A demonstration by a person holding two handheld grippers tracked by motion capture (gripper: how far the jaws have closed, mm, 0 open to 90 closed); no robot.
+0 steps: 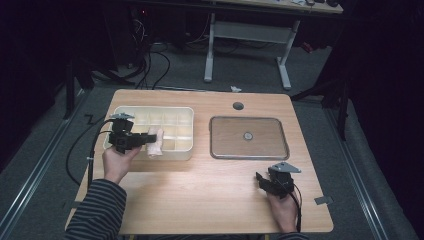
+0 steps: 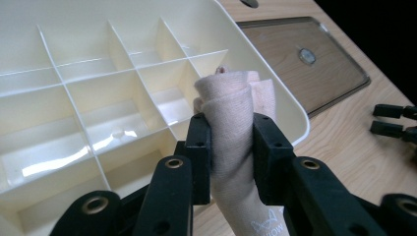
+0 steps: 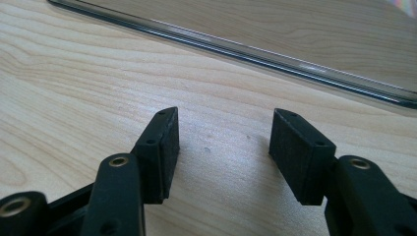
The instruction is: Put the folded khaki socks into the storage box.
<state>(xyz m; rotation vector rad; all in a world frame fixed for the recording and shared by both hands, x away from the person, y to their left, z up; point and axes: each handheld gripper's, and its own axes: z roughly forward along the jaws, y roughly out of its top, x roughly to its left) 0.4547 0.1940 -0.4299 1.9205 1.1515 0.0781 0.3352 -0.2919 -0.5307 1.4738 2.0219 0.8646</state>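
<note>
A rolled pale pink cloth [image 2: 236, 123] is pinched between the jaws of my left gripper [image 2: 231, 147], which is shut on it. In the high view the cloth [image 1: 156, 142] hangs over the front right part of the cream compartment box [image 1: 150, 111], with the left gripper [image 1: 146, 139] pointing right across the box's front wall. My right gripper [image 3: 221, 147] stands open over bare wood, nothing between its jaws. It rests low near the table's front right [image 1: 265, 181], just in front of the clear lid.
A clear flat lid [image 1: 248, 137] with a small round knob lies right of the box. The box [image 2: 98, 98] is divided into several compartments, the ones in view bare. A round cable hole [image 1: 238, 106] sits near the table's far edge.
</note>
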